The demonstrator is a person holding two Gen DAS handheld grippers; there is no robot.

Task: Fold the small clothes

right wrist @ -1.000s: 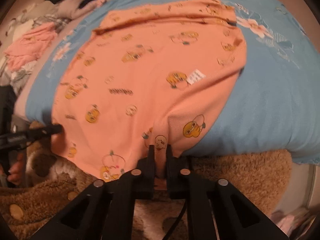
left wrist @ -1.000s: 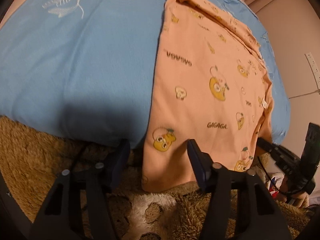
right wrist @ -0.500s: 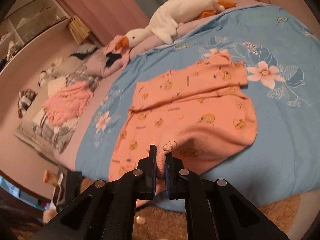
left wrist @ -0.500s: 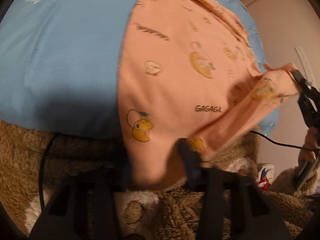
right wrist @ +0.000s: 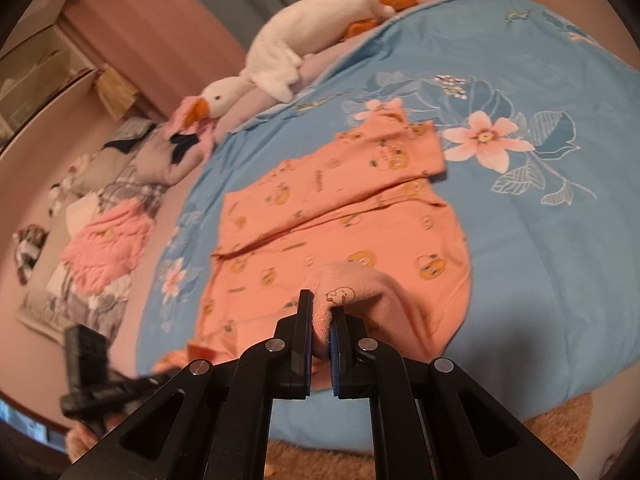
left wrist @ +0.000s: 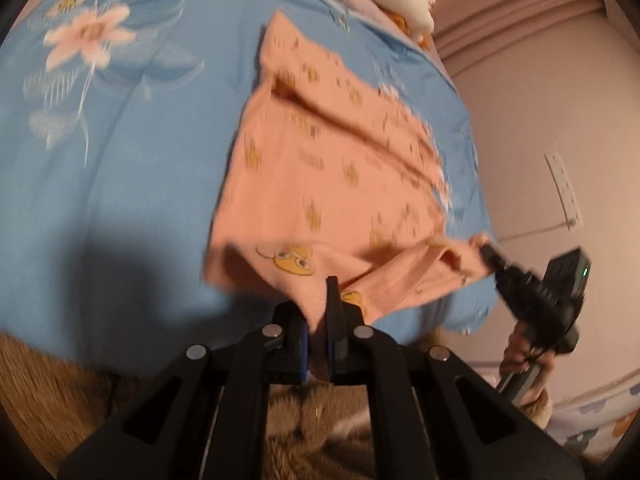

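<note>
Orange printed garment (right wrist: 340, 216) on the blue bed (right wrist: 540, 240): left gripper (left wrist: 318, 320) and right gripper (right wrist: 320, 328) each pinch its near hem, apparently lifted for folding away.

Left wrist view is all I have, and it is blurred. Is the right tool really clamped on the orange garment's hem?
Observer: Yes. In the right wrist view the right tool is shut on a bunched fold of the orange garment.
Operator: What lies at the head of the bed?
Observer: A white plush goose, stretched along the top edge of the blue sheet.
Operator: Any other clothes nearby?
Observer: A pink garment lies beyond the sheet's edge, apart from the orange one.
</note>
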